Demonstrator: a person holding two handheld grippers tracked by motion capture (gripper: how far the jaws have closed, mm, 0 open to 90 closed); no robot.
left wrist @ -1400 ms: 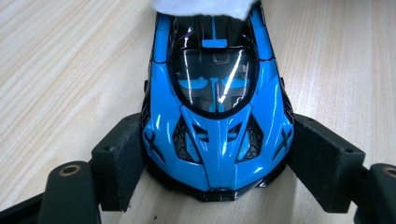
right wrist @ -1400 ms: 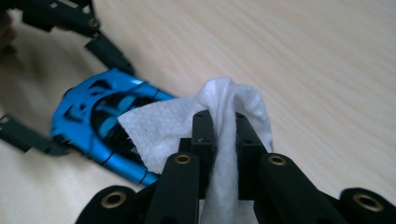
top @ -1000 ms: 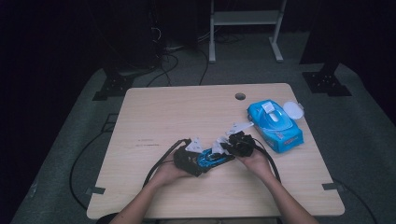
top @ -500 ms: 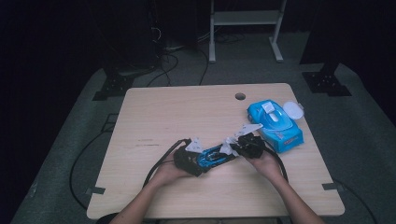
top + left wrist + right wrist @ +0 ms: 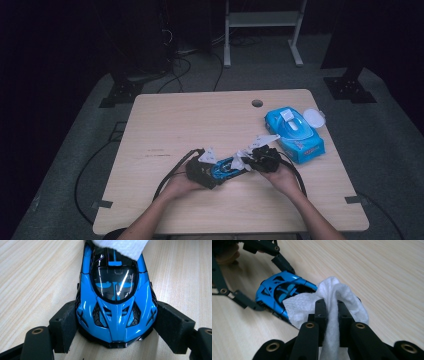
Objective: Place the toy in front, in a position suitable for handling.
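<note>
A glossy blue toy car (image 5: 115,302) lies on the wooden table (image 5: 190,125), its nose between the pads (image 5: 63,325) of my left gripper (image 5: 115,332), which press on both of its sides. In the high view the left gripper (image 5: 217,171) holds the car (image 5: 227,167) near the front middle of the table. My right gripper (image 5: 331,310) is shut on a white wipe (image 5: 337,292), which is draped over the car's rear end (image 5: 279,292). The wipe (image 5: 120,246) covers the far end of the roof. The right gripper (image 5: 252,160) meets the car from the right.
A blue pack of wipes (image 5: 294,132) with its white lid (image 5: 312,117) flipped open lies at the right, just beyond my right hand. A round cable hole (image 5: 257,103) sits near the table's far edge. Black cables trail from both grippers toward the front edge.
My right gripper has shifted slightly to the right with the wipe over the car's rear. The left gripper and the car have stayed in place.
</note>
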